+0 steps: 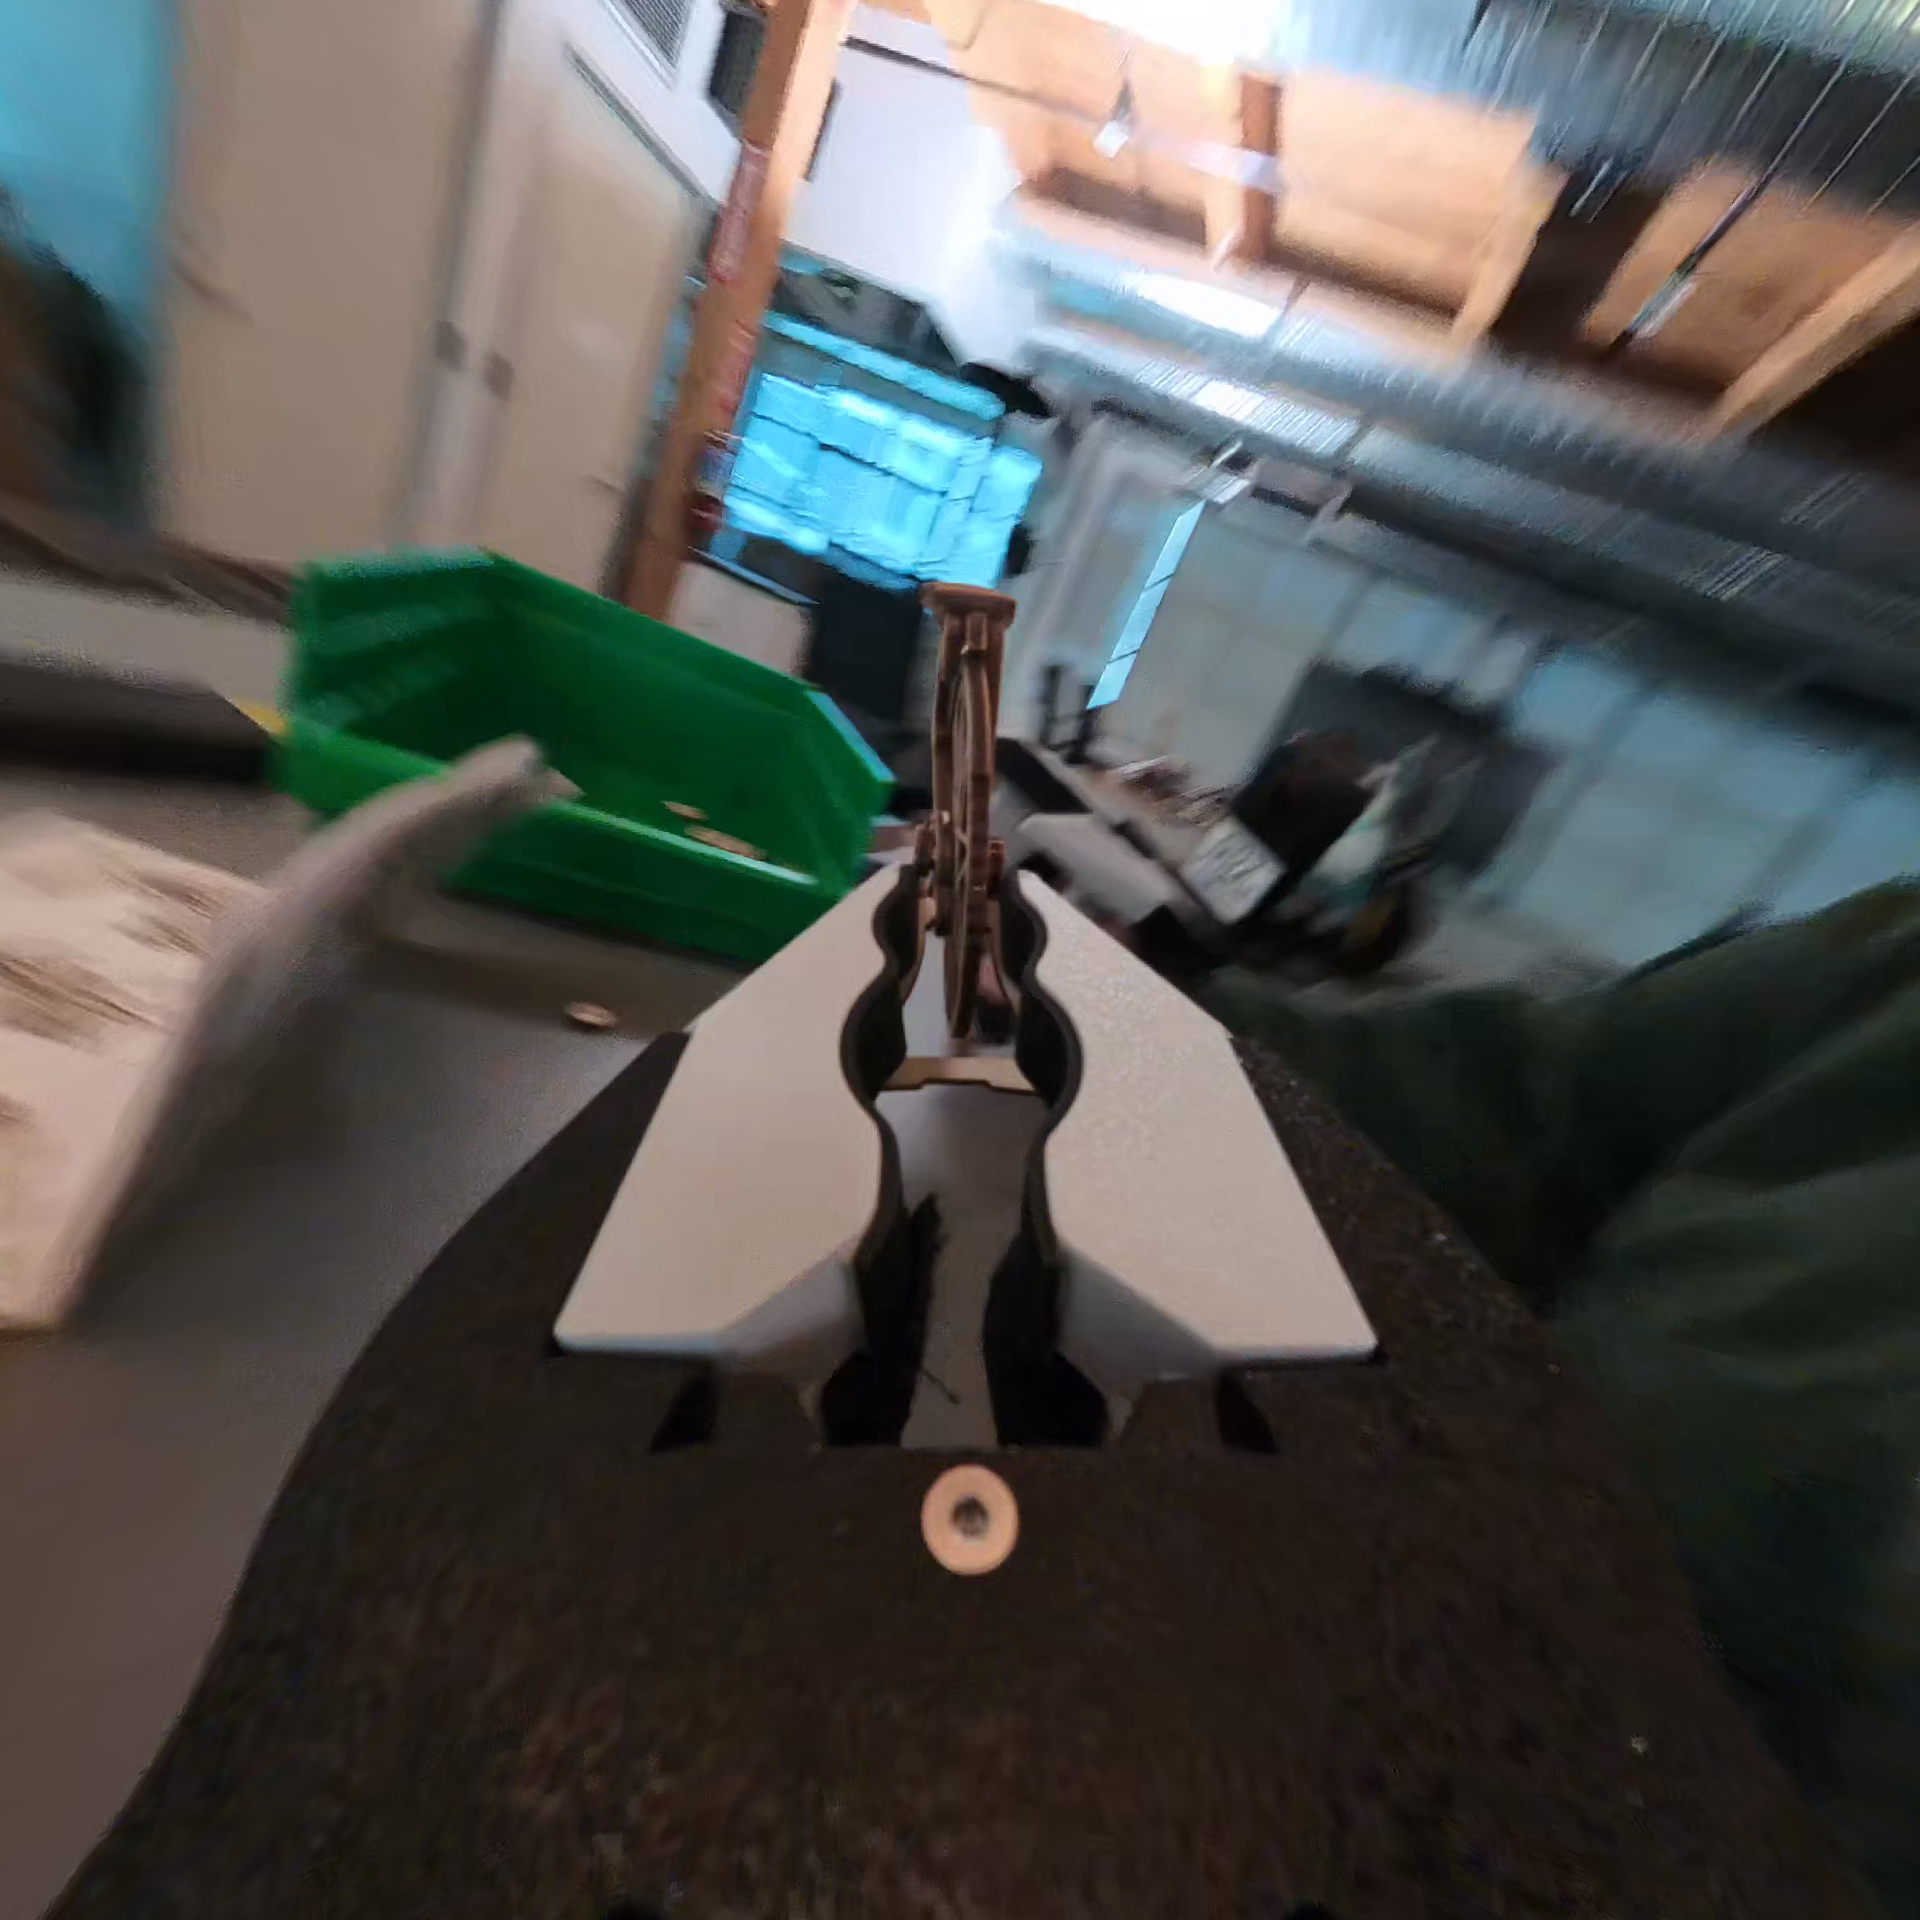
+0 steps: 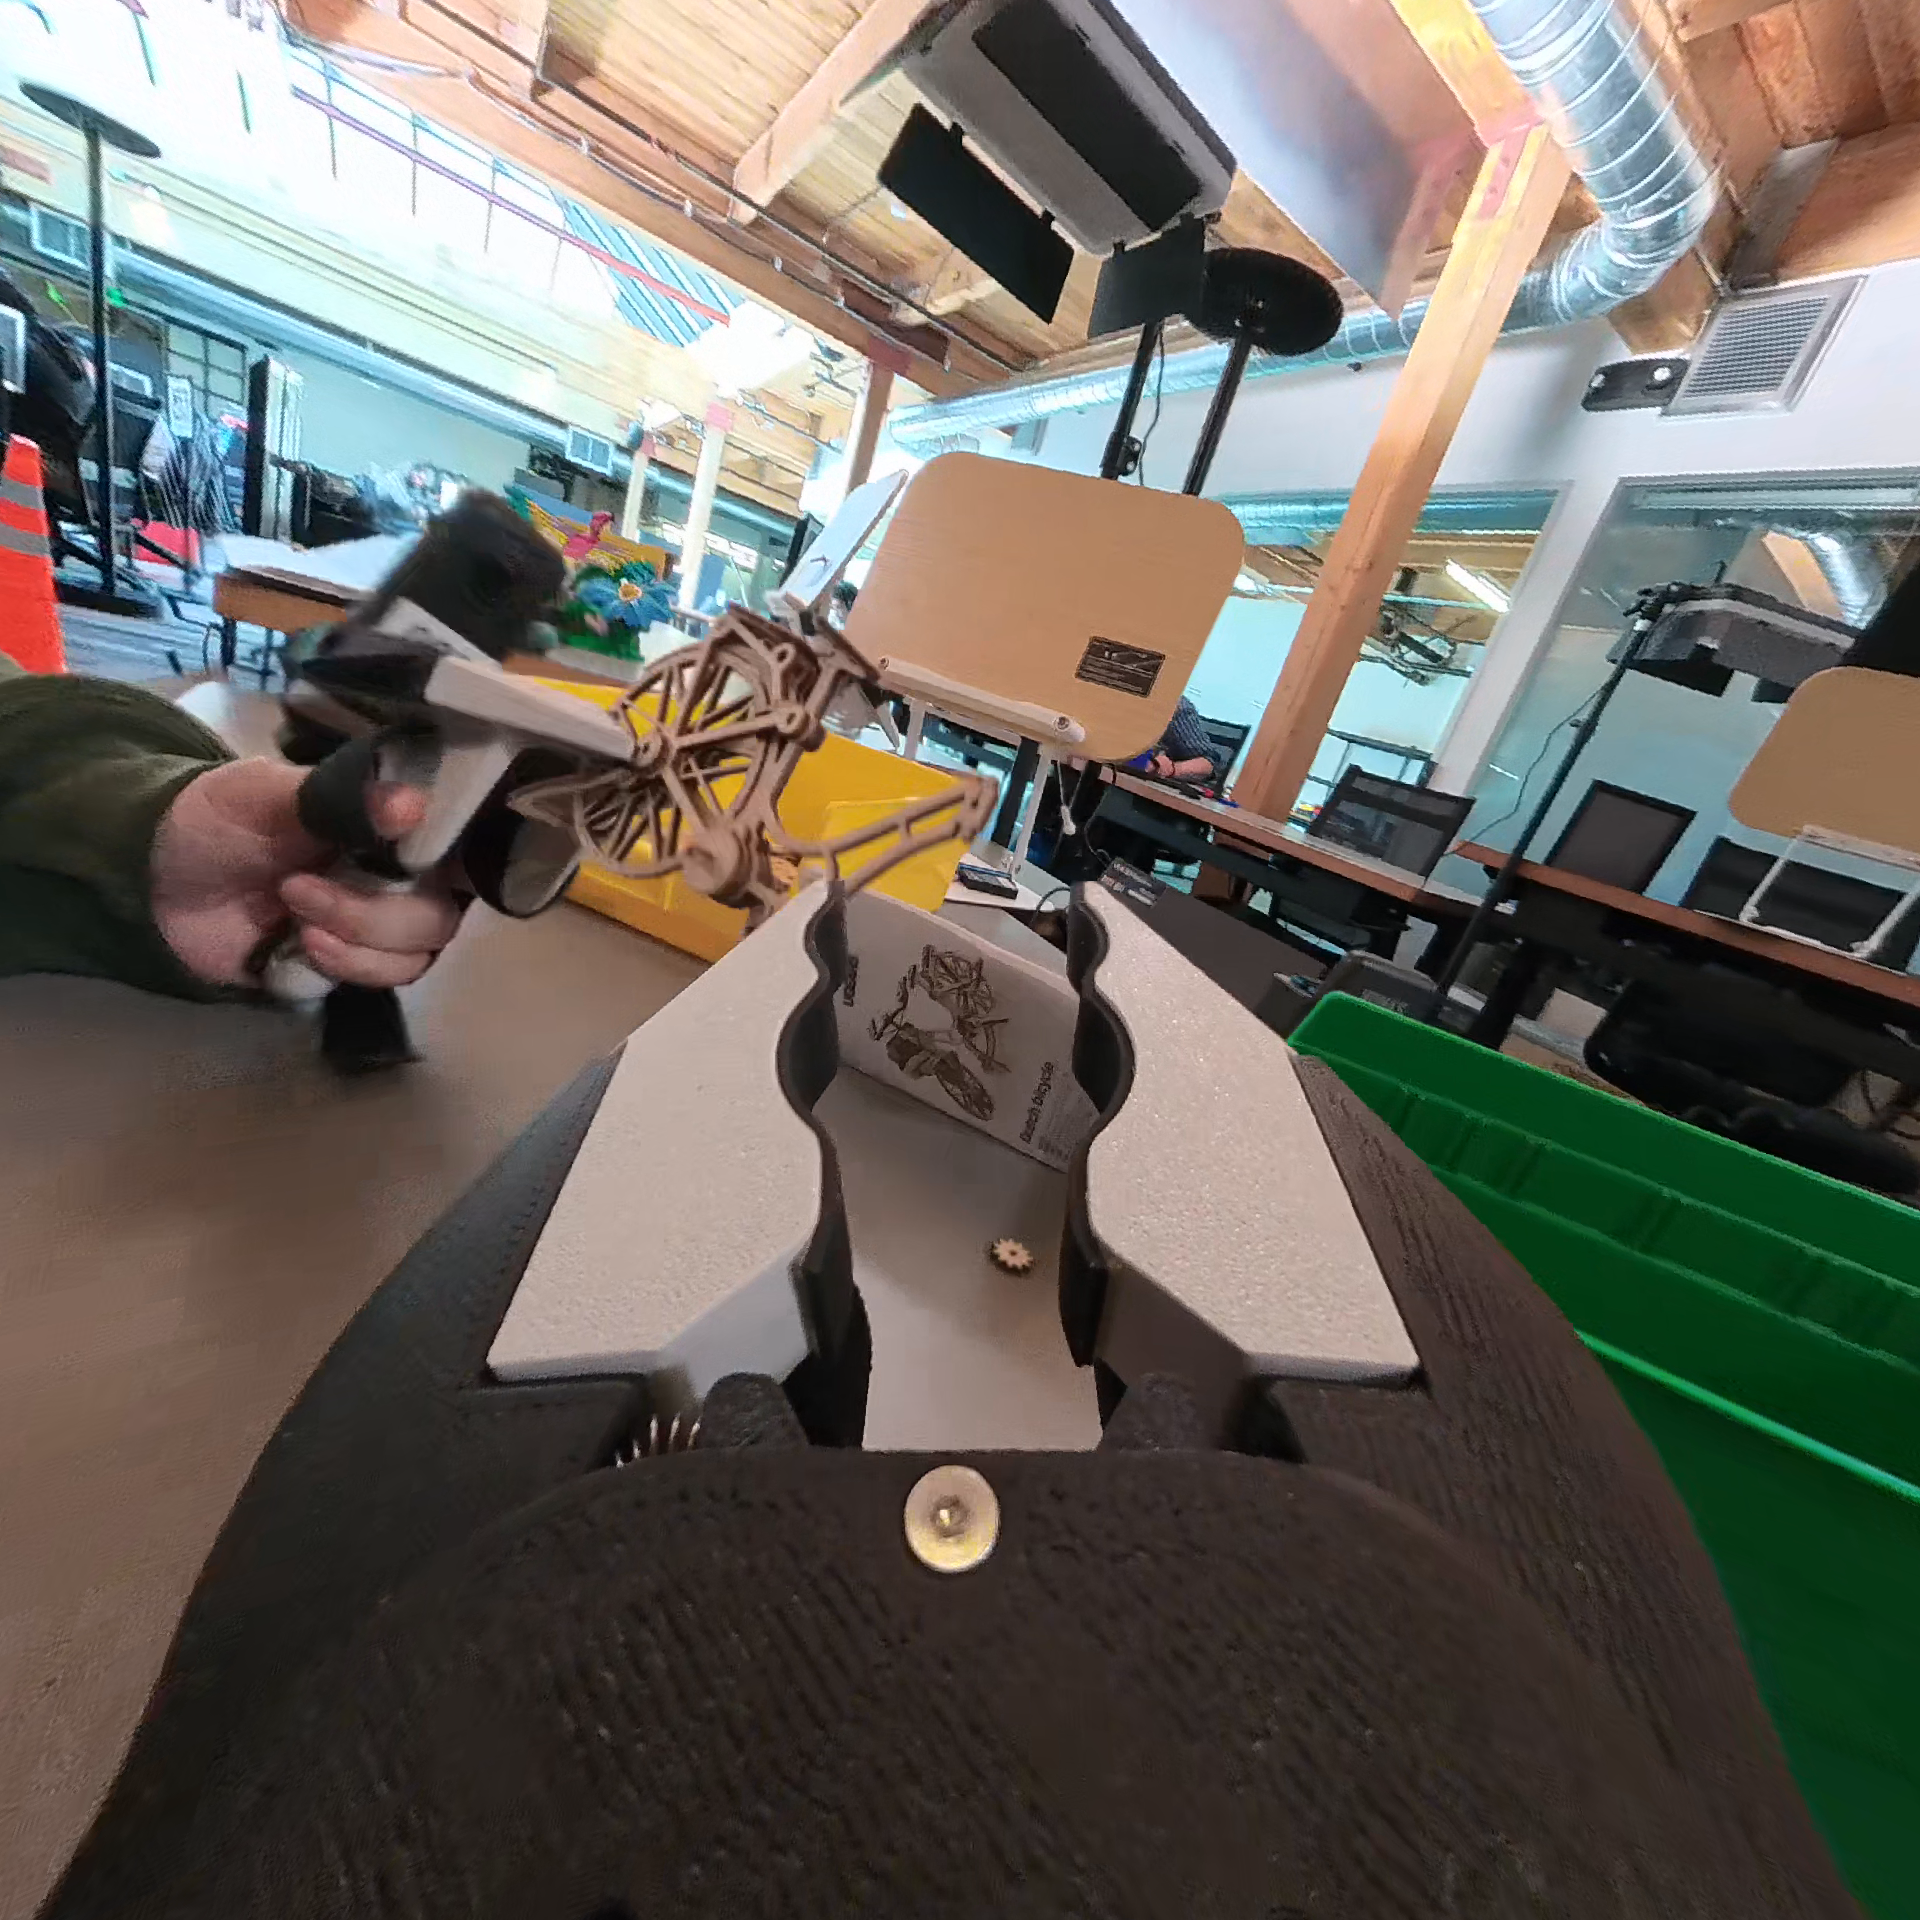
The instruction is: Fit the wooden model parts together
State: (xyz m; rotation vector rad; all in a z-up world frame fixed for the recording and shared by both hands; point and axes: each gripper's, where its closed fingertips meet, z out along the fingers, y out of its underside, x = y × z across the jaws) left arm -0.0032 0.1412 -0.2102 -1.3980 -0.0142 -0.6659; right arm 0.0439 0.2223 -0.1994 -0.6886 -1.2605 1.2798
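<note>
My left gripper [image 1: 961,883] is shut on a wooden bicycle model [image 1: 966,769], seen edge-on and held up in the air. In the right wrist view the same model [image 2: 727,769] hangs from the left gripper [image 2: 623,743] at the left, above the table, with a hand around the handle. My right gripper [image 2: 951,914] is open and empty, low over the table. A small wooden gear [image 2: 1010,1255] lies on the table between its fingers. A printed sheet [image 2: 956,1023] with bicycle drawings lies just beyond the gear.
A green bin [image 2: 1621,1226] stands close on the right of my right gripper and shows at the left in the left wrist view [image 1: 582,727]. A yellow bin [image 2: 831,821] sits behind the model. A wooden board on a stand [image 2: 1039,603] is farther back. A dark green sleeve [image 1: 1662,1143] fills the right. Tip to tip, the grippers are about 10 cm apart.
</note>
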